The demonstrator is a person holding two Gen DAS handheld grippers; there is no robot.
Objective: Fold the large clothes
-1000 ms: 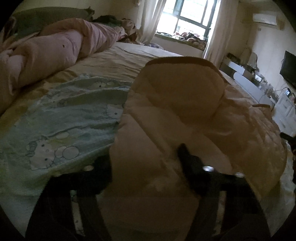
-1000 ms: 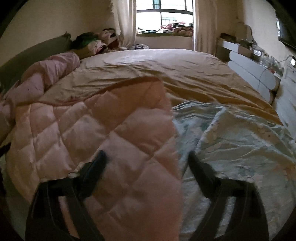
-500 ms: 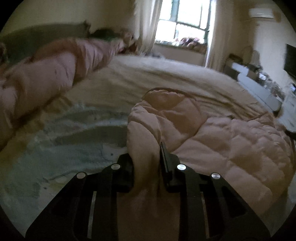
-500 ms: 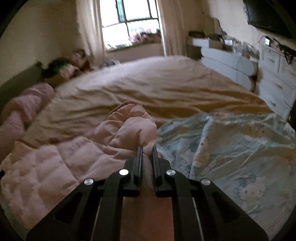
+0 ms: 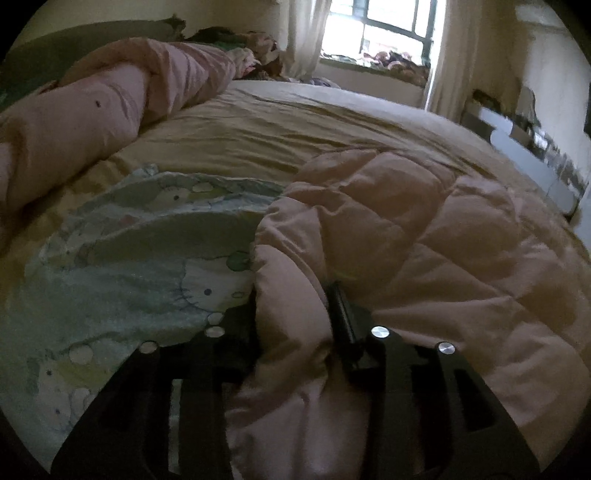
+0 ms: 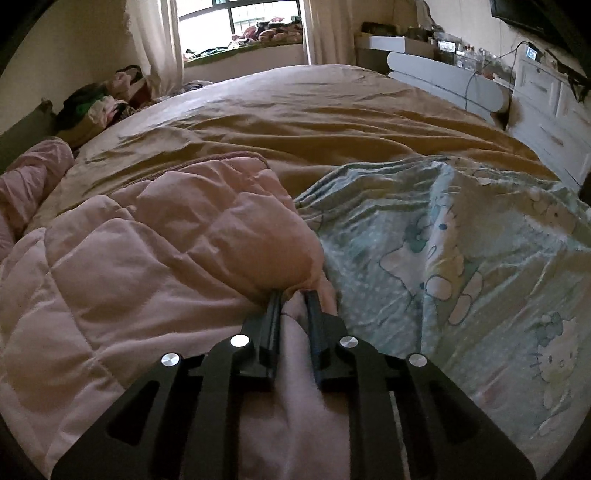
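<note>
Right wrist view, cartoon-print blanket [image 6: 461,258] beside pink quilt [image 6: 147,258], tan bedspread [image 6: 314,122] behind

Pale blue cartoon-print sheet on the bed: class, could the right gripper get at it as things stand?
Probably not yet: the right gripper, jaws opening, still has the pink quilted garment between them, though the pale blue cartoon-print sheet lies unobstructed alongside.

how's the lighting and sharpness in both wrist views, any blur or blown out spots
Left wrist view: dim and backlit, the window blown out, the shelf at the right edge smeared, the pink quilted garment murky but readable. Right wrist view: somewhat brighter and sharper, its window also overexposed, the cartoon-print sheet crisp. Both show fisheye bending and dark corners.
</note>
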